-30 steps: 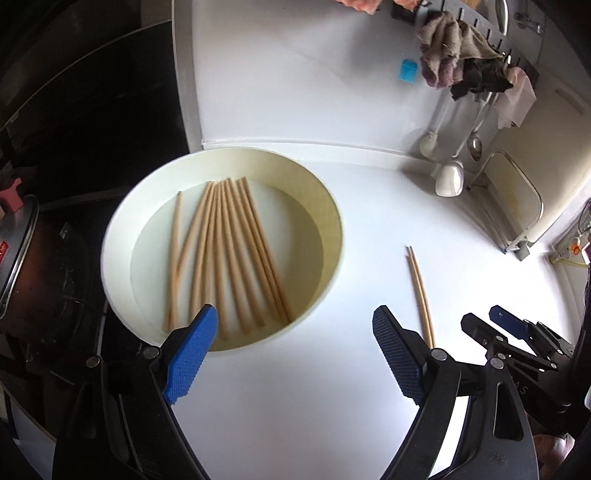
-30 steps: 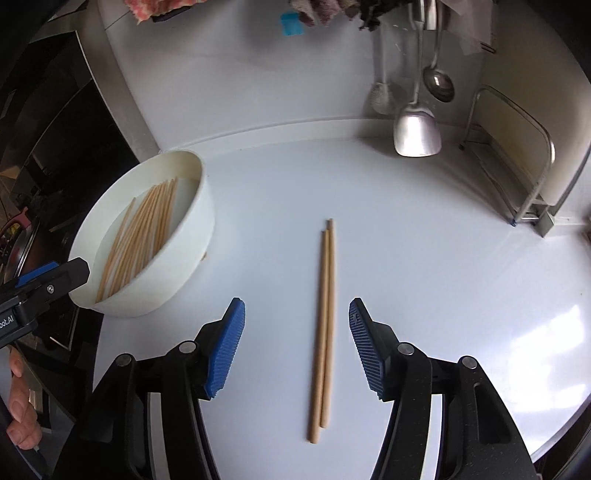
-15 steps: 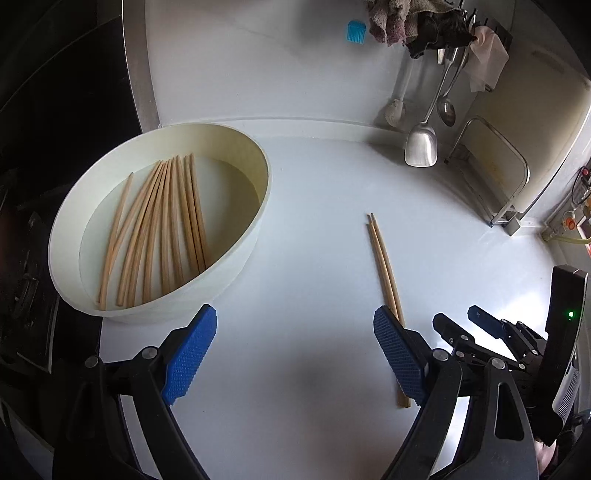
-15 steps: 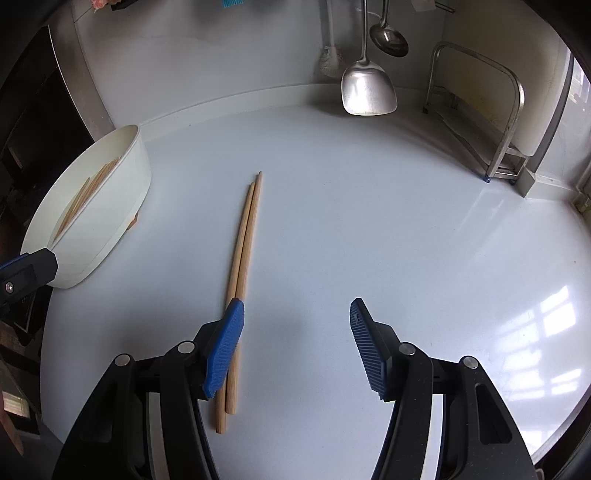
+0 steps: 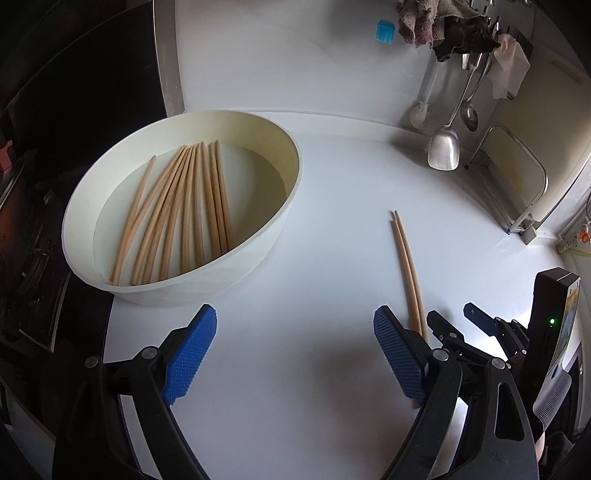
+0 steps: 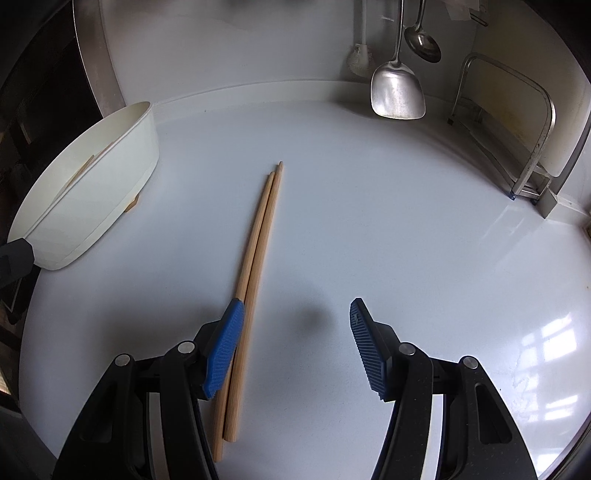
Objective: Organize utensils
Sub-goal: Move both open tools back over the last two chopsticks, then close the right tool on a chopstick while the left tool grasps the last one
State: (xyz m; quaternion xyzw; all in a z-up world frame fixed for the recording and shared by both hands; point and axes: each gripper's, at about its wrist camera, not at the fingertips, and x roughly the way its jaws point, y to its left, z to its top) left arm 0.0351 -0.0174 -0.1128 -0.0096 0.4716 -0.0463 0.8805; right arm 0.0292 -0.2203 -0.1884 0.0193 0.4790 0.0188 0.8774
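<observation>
A pair of wooden chopsticks [image 6: 260, 236] lies side by side on the white counter [image 6: 369, 221]; the same pair of chopsticks [image 5: 406, 258] shows in the left wrist view. My right gripper [image 6: 291, 345] hovers open just right of their thick ends, its left pad over them. A cream round basin [image 5: 280, 206] holds several more chopsticks [image 5: 184, 206]. My left gripper [image 5: 295, 354] stands wide open over bare counter in front of the basin. The right gripper [image 5: 452, 319] appears at the lower right of the left wrist view.
A metal spatula [image 6: 397, 90], a ladle [image 6: 423, 46] and a brush [image 6: 360, 59] hang on the back wall. A wire rack [image 6: 532, 133] stands at the right. Cloths [image 5: 436, 22] hang above. A dark stove [image 5: 29, 240] lies left of the basin.
Both grippers have come down closer to the counter. The left view swung from over the basin toward the counter. The right gripper shifted so the loose pair now lies under its left finger.
</observation>
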